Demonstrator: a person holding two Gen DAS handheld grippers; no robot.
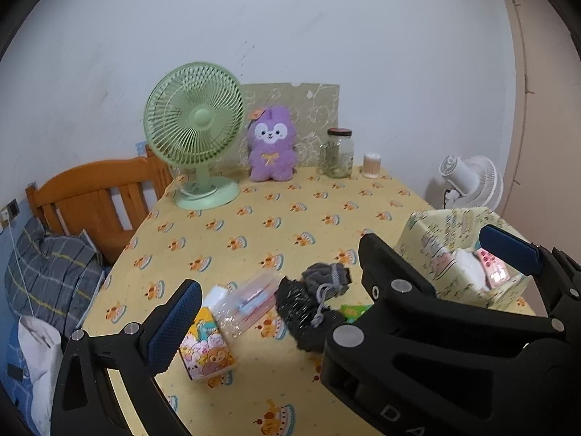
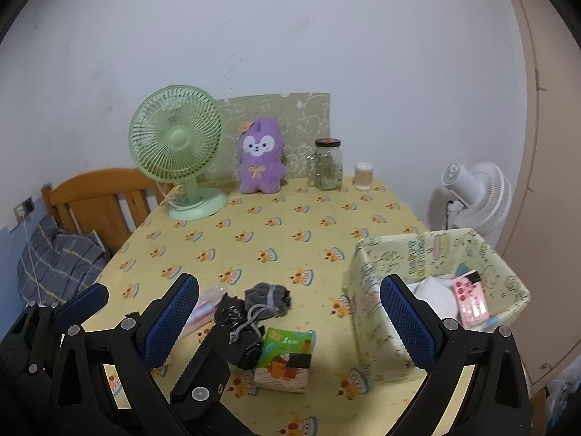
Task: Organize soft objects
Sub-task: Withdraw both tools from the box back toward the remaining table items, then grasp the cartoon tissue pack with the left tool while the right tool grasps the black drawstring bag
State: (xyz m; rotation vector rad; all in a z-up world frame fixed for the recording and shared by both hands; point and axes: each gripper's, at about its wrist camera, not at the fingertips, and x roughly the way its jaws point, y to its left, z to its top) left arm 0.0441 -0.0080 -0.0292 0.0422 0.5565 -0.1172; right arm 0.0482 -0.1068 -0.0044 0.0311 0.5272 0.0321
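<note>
The table (image 2: 276, 239) with its yellow cake-print cloth fills both views; its wide middle is bare, and its left edge runs close beside a wooden bed frame (image 2: 98, 200). Along the far edge stand a green desk fan (image 2: 176, 145), a purple plush rabbit (image 2: 259, 158), a glass jar (image 2: 328, 164) and a small cotton-swab tub (image 2: 364, 176). At the right edge sits an open fabric box (image 2: 366, 290), already holding something white and a pink packet; its near wall is partly covered by a gripper finger. The soft things lie near the front: a grey drawstring pouch (image 2: 268, 298) touching a crumpled black bag (image 2: 228, 310), a clear plastic packet (image 1: 247, 301), a cartoon tissue pack (image 1: 205, 345) and a green tissue pack (image 2: 288, 358). The left gripper (image 1: 341, 276) and the right gripper (image 2: 290, 323) both have their fingers wide apart, holding nothing.
</note>
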